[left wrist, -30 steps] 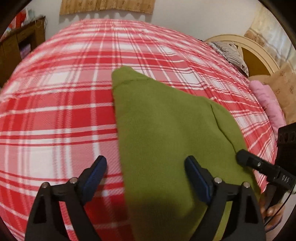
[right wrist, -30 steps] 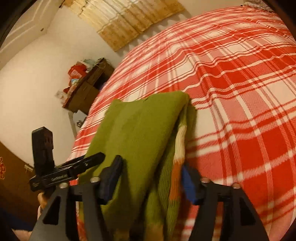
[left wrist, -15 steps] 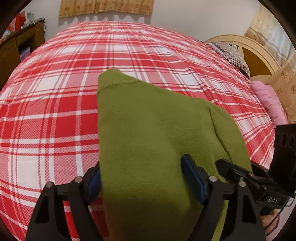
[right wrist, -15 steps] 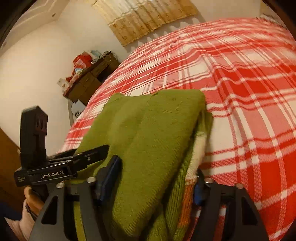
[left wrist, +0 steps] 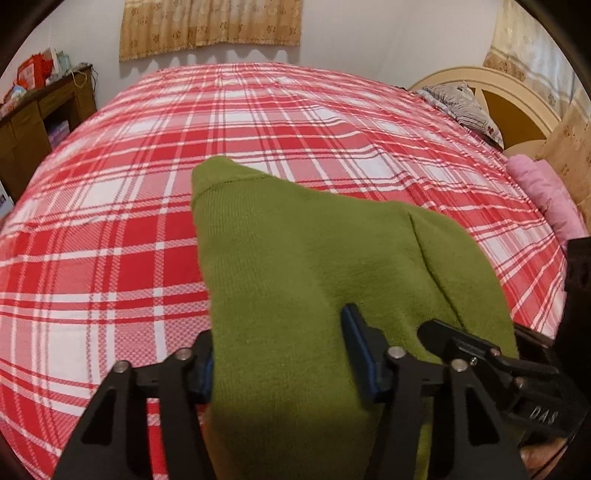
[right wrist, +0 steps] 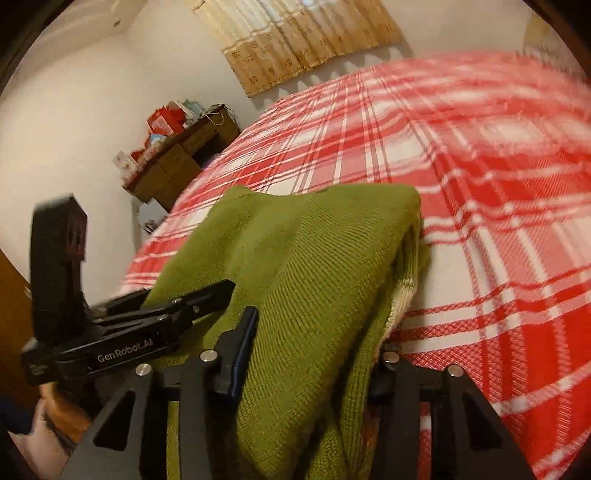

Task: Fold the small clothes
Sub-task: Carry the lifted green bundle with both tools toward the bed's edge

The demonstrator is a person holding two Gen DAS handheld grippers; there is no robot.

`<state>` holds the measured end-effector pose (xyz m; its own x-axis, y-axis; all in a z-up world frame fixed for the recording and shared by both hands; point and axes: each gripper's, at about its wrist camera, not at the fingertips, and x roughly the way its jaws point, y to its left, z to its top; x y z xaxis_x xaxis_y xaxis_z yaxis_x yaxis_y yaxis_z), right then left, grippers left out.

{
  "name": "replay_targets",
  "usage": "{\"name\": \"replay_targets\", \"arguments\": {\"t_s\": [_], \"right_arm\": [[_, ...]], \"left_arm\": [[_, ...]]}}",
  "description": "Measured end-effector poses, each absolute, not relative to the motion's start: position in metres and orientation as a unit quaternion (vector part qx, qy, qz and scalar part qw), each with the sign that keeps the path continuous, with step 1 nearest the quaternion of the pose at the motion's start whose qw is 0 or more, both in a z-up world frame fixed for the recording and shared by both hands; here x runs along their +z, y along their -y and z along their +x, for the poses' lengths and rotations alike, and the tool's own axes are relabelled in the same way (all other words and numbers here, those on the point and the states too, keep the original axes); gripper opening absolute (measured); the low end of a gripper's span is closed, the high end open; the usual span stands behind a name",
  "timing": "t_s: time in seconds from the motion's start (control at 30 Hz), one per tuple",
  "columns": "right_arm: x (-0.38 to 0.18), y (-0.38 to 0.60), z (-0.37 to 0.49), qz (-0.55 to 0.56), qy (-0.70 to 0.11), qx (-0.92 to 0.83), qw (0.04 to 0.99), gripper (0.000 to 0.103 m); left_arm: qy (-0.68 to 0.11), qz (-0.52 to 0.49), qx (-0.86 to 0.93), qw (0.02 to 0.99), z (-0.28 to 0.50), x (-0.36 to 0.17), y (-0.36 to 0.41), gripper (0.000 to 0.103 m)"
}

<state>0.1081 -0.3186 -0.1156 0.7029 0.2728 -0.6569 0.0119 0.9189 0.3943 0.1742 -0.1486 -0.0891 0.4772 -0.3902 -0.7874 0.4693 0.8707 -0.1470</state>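
Note:
A folded green knit sweater point(left wrist: 295, 266) with a cream and orange striped edge point(right wrist: 402, 291) lies near the front edge of the red plaid bed point(left wrist: 110, 229). My left gripper point(left wrist: 280, 354) straddles the sweater's near left part, fingers closing around the thick fold. My right gripper point(right wrist: 314, 354) straddles its near right part in the same way. The sweater also shows in the right wrist view point(right wrist: 303, 266). Each gripper is seen beside the other: the right one in the left wrist view point(left wrist: 491, 362), the left one in the right wrist view point(right wrist: 122, 332).
A wooden desk point(left wrist: 33, 114) with boxes stands left of the bed. Pink bedding point(left wrist: 546, 199) and a pillow point(left wrist: 461, 107) lie by the cream headboard point(left wrist: 517, 99) at right. A curtain point(left wrist: 210, 26) hangs on the far wall.
Both grippers have slid forward onto the sweater's near edge and narrowed around it. The sweater now bulges up between the fingers and its far end has lifted slightly.

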Motion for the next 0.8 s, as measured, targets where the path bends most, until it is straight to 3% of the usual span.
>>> {"name": "replay_targets", "arguments": {"t_s": [0.13, 0.8], "right_arm": [[-0.097, 0.308, 0.097, 0.179, -0.365, 0.06, 0.912, 0.039], [-0.043, 0.204, 0.056, 0.181, -0.326, 0.143, 0.917, 0.039]], "left_arm": [[-0.439, 0.035, -0.249, 0.863, 0.166, -0.078, 0.14, 0.039], [-0.384, -0.005, -0.187, 0.904, 0.106, -0.035, 0.035, 0.037]]}}
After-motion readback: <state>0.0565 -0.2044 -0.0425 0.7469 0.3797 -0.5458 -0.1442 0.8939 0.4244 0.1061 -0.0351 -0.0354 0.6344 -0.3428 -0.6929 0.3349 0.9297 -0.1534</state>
